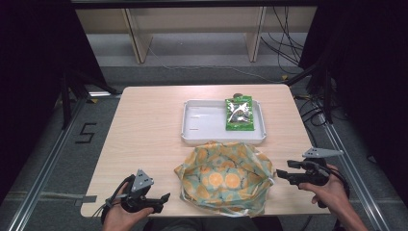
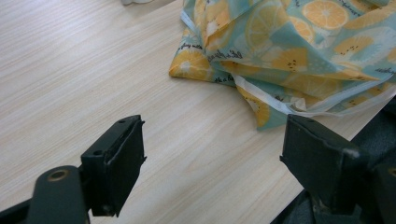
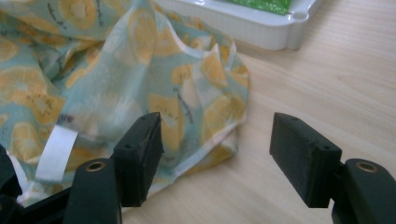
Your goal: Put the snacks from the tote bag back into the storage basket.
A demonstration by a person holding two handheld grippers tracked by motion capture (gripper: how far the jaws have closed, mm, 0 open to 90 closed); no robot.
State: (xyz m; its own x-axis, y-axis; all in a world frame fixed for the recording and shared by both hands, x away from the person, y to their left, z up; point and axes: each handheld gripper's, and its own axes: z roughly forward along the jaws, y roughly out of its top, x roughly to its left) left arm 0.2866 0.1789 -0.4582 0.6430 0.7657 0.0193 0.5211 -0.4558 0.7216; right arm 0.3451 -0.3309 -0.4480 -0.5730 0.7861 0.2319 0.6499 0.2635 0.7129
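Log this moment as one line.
left claw: open, empty | right claw: open, beside bag | packet: in tray

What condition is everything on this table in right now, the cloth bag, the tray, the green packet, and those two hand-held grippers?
Cloth bag: crumpled, lying slack on the table, mouth loosely open, not held.
White tray: flat on the table beyond the bag, holding one packet.
Green packet: lying flat in the tray's right part, looks sealed.
Left gripper: open, empty, beside the bag.
Right gripper: open, empty, close to the bag's edge.
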